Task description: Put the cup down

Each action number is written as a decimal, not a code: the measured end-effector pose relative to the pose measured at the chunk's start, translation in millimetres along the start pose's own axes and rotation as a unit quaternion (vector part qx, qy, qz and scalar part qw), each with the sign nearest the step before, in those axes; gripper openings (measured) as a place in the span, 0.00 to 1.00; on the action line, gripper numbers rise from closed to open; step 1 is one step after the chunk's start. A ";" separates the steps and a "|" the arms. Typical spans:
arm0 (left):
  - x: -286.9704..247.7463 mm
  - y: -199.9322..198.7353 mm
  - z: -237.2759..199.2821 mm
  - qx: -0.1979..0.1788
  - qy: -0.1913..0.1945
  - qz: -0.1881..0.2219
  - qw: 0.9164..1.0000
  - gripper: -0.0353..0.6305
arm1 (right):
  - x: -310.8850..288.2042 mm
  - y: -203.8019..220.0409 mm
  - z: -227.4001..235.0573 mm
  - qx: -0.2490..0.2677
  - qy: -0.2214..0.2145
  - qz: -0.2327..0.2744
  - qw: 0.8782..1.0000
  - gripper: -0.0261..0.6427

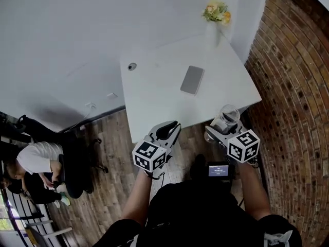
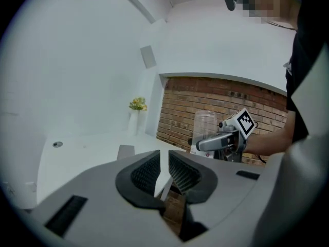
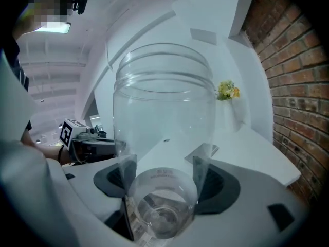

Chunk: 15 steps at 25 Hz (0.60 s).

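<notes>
A clear plastic cup (image 3: 164, 117) stands upright between the pads of my right gripper (image 3: 163, 169), which is shut on its lower part. In the head view the cup (image 1: 226, 116) and right gripper (image 1: 222, 126) hang in the air just off the near right edge of the white table (image 1: 154, 102). My left gripper (image 1: 167, 129) floats at the table's near edge, to the left of the cup. Its jaws stand nearly together with nothing between them (image 2: 162, 169). From the left gripper view the cup (image 2: 204, 125) shows to the right.
On the table lie a flat grey slab (image 1: 192, 80) and a small round fitting (image 1: 132, 66). A vase of yellow flowers (image 1: 216, 14) stands at the far edge. A brick wall (image 1: 293, 86) runs along the right. A person (image 1: 38, 161) sits at the lower left.
</notes>
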<state>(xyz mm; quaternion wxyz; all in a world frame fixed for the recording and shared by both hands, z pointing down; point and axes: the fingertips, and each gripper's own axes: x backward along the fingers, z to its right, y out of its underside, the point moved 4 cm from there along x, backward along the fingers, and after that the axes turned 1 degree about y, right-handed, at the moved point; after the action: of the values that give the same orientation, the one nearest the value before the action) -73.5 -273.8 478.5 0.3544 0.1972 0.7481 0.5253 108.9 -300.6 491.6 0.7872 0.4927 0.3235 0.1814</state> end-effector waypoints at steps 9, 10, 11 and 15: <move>-44.1 -20.4 -43.5 0.023 -0.028 0.001 0.999 0.14 | -40.2 -22.6 55.6 -0.004 -0.015 -0.017 1.000 0.57; -45.8 -21.8 -47.0 0.024 -0.029 0.001 0.999 0.14 | -44.2 -24.2 57.3 -0.005 -0.016 -0.018 1.000 0.57; -47.1 -23.2 -50.6 0.026 -0.028 0.001 0.999 0.14 | -48.1 -26.0 57.9 -0.006 -0.016 -0.018 1.000 0.57; -55.1 -29.1 -62.8 0.027 -0.023 0.001 0.999 0.14 | -60.8 -35.2 59.6 -0.002 -0.014 -0.015 1.000 0.57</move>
<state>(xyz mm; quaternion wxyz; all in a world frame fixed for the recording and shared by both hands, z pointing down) -80.6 -361.9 481.7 0.3653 0.2197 0.7536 0.5003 104.8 -392.3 498.5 0.7955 0.4886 0.3193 0.1631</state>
